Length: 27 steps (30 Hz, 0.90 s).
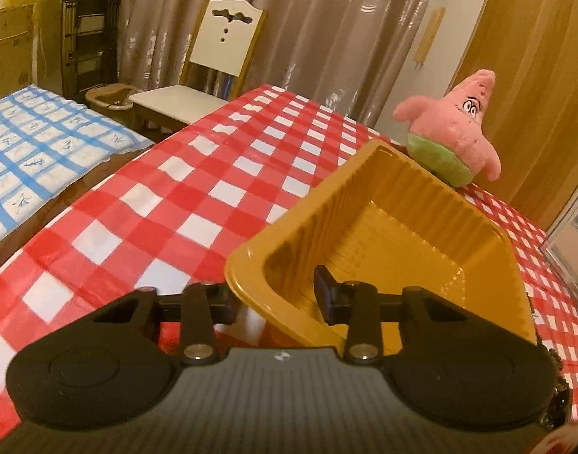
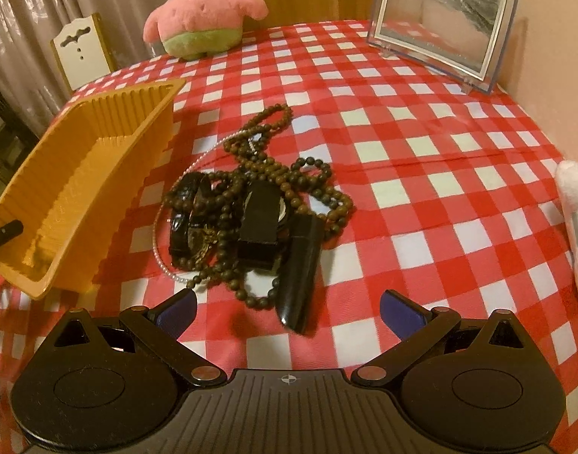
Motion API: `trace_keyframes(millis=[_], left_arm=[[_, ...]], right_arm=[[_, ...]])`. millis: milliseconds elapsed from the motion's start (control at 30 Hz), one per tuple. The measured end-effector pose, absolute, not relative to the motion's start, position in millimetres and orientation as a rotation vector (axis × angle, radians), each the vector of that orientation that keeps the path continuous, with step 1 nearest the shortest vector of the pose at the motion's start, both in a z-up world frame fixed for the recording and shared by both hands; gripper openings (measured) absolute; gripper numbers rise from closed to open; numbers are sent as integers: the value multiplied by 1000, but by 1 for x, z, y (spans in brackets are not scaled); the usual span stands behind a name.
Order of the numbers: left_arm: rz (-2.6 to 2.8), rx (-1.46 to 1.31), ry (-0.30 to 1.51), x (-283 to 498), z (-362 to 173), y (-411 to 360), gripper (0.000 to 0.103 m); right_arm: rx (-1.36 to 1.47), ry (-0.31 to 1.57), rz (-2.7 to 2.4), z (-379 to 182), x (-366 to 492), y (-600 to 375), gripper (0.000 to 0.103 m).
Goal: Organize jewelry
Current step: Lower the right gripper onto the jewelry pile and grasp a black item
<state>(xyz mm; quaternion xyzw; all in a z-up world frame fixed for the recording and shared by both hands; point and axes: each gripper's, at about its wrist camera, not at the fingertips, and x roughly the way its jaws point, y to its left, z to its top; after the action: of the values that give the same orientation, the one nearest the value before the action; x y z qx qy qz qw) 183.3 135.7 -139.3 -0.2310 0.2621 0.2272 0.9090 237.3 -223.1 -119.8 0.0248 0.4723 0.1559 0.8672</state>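
Observation:
A yellow ribbed plastic tray [image 1: 395, 227] stands tilted on the red-checked tablecloth [image 1: 198, 174]. My left gripper [image 1: 275, 297] is shut on its near corner wall, one finger inside and one outside. In the right wrist view the tray [image 2: 81, 189] is at the left, with a left fingertip [image 2: 3, 232] on its end. Beside it lies a tangled jewelry pile [image 2: 251, 204]: brown bead strands, a thin pearl strand, black bracelets and a black tube [image 2: 300, 265]. My right gripper [image 2: 289, 308] hangs open just above the pile's near end, holding nothing.
A pink starfish plush [image 2: 202, 11] stands at the table's far edge and a glass picture frame [image 2: 440, 26] at the far right. A white plush [image 2: 576, 219] lies at the right edge. Beyond the table are a white chair [image 1: 213, 60] and a blue-checked bed [image 1: 43, 143].

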Motion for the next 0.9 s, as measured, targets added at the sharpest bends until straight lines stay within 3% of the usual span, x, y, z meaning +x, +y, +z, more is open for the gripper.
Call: trace_keyframes(millis=[33, 400, 433, 500, 567, 600, 900], left_arm=[[454, -469, 536, 184, -139, 136, 16], [431, -351, 519, 177, -126, 123, 16], [428, -343, 520, 175, -125, 122, 15], [423, -338, 517, 171, -122, 121, 15], [428, -329, 517, 168, -120, 118, 15], [431, -327, 520, 167, -119, 117, 14], [441, -281, 519, 159, -110, 108, 14]], right_arm=[[47, 991, 321, -121, 236, -221, 103], [22, 940, 253, -117, 223, -217, 101], [22, 932, 248, -117, 222, -218, 96], [34, 930, 266, -116, 225, -221, 76], [41, 926, 281, -117, 228, -224, 69], [38, 917, 288, -117, 229, -224, 60], [33, 950, 346, -128, 252, -229, 31]])
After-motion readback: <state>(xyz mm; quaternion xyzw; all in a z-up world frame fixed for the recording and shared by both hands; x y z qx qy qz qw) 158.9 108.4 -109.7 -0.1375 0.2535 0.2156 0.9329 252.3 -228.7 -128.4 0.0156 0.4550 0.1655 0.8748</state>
